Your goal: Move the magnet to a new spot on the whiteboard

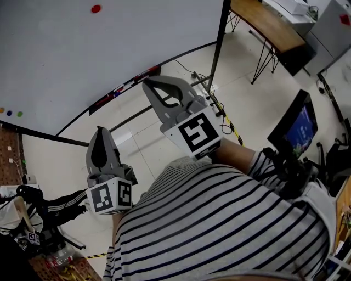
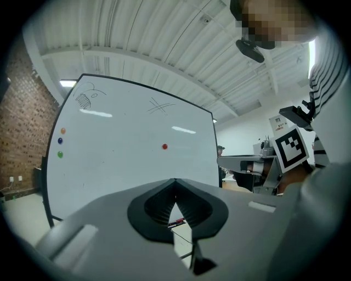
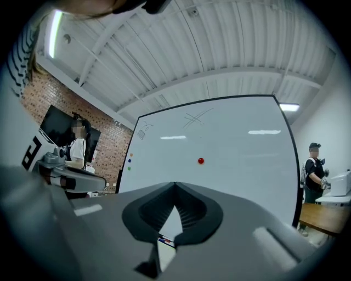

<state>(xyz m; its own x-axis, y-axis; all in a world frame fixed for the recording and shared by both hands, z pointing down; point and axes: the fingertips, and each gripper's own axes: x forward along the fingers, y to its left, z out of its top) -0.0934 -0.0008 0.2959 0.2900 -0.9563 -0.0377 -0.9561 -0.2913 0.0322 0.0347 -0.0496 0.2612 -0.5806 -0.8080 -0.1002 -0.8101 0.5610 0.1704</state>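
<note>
- My right claw (image 1: 147,83) is closed tip to tip with nothing in it. It is held low, in front of the whiteboard (image 1: 109,49) and below its bottom edge.
- My left claw (image 1: 101,130) is also pressed together and empty. It hangs farther back from the whiteboard than the right one, so I judge it is just kept out of the way.
- The red magnet (image 1: 96,9) sits alone high on the whiteboard, towards the middle and well apart from both claws. It stays there by its own pull on the steel face, and nothing is touching it.
- Three small coloured magnets (image 1: 11,113) are parked in a row at the whiteboard's left edge. That looks like a storage spot, so I take the red one to be mine to move.
- Markers lie in the tray (image 1: 129,82) along the whiteboard's lower edge, between my claws and the magnet.
- My guess is the move has not begun. The right claw points at the whiteboard and would have to rise, spread its jaws and close around the magnet's rim.
</note>
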